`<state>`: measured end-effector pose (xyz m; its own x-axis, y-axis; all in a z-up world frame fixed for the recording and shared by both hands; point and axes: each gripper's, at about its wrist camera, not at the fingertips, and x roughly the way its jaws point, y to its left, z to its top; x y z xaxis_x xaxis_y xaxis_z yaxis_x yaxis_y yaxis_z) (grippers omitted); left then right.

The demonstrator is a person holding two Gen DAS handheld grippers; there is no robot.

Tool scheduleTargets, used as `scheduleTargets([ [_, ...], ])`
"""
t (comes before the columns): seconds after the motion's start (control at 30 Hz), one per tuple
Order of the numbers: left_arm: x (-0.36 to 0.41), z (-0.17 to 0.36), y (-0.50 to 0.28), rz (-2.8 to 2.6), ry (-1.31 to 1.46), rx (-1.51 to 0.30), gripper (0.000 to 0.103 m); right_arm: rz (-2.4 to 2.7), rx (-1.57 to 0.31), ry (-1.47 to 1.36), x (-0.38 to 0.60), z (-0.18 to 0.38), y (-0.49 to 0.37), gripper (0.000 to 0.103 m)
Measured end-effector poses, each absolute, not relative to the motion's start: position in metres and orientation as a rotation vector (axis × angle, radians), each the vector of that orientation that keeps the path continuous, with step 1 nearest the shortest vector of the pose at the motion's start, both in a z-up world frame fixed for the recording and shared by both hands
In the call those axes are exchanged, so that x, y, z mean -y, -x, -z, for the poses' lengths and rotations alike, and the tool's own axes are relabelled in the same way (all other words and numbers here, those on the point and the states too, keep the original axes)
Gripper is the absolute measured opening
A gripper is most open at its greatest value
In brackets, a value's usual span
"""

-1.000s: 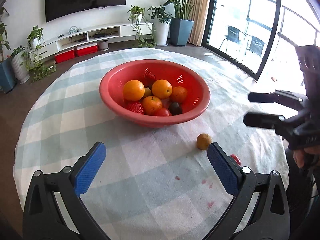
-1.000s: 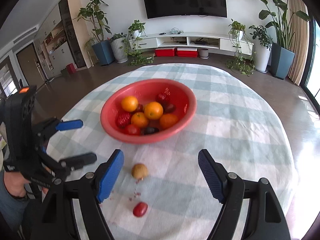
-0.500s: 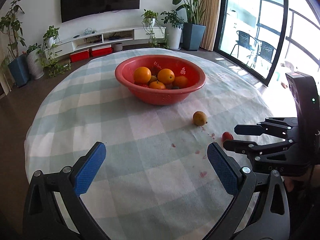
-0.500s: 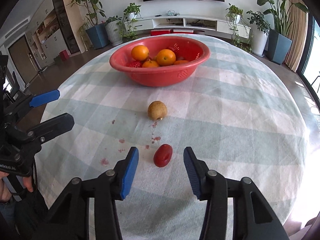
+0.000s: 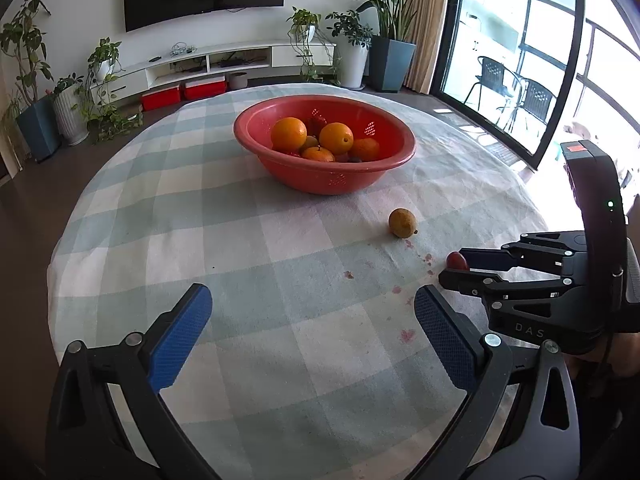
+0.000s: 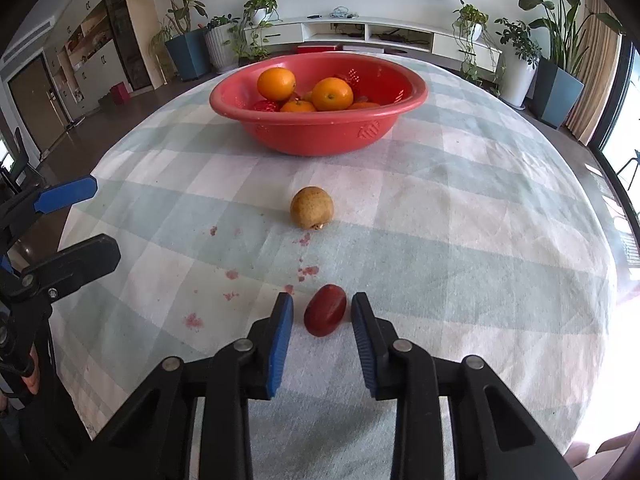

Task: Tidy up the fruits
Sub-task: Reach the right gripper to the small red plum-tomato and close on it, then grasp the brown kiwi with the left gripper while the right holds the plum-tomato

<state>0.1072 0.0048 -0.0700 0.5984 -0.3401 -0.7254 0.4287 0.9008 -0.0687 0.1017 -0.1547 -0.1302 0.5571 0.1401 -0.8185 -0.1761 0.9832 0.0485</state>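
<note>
Red fruit (image 6: 325,311) looked small, smooth, soft; right gripper (image 6: 322,312) jaws were closing either side, gaps remaining; grip mid-body gently.

Red bowl (image 6: 320,128) on a pale green-and-white checked tablecloth (image 6: 460,220).

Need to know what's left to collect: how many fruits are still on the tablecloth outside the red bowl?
2. A tan round fruit lies on the cloth between the bowl and the right claw; a small red fruit sits between that claw's closing pads.
</note>
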Motion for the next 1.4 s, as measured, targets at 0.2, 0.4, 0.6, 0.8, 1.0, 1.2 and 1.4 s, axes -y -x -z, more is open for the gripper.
scheduleTargets([
  [0.2, -0.005, 0.072, -0.11, 0.442, -0.118, -0.822, 0.103, -0.18, -0.961, 0.053, 0.154, 0.129, -0.101, 0.024],
  [0.4, 0.001, 0.073, -0.111, 0.453, -0.137, -0.826, 0.103, -0.188, -0.96, 0.047, 0.155, 0.128, -0.099, 0.023],
  [0.6, 0.017, 0.072, -0.118, 0.478, -0.17, -0.827, 0.103, -0.195, -0.935, 0.024, 0.16, 0.118, -0.092, 0.023],
  [0.8, 0.049, 0.071, -0.133, 0.536, -0.209, -0.832, 0.103, -0.172, -0.902, -0.004, 0.178, 0.103, -0.08, 0.023],
  [1.0, 0.084, 0.082, -0.157, 0.582, -0.219, -0.861, 0.102, -0.127, -0.882, -0.047, 0.206, 0.094, -0.072, 0.023],
  [1.2, 0.109, 0.101, -0.179, 0.59, -0.241, -0.9, 0.078, -0.119, -0.879, -0.084, 0.221, 0.096, -0.07, 0.023],
  [1.4, 0.118, 0.116, -0.189, 0.596, -0.256, -0.931, 0.063, -0.132, -0.878, -0.108, 0.225, 0.1, -0.072, 0.023],
])
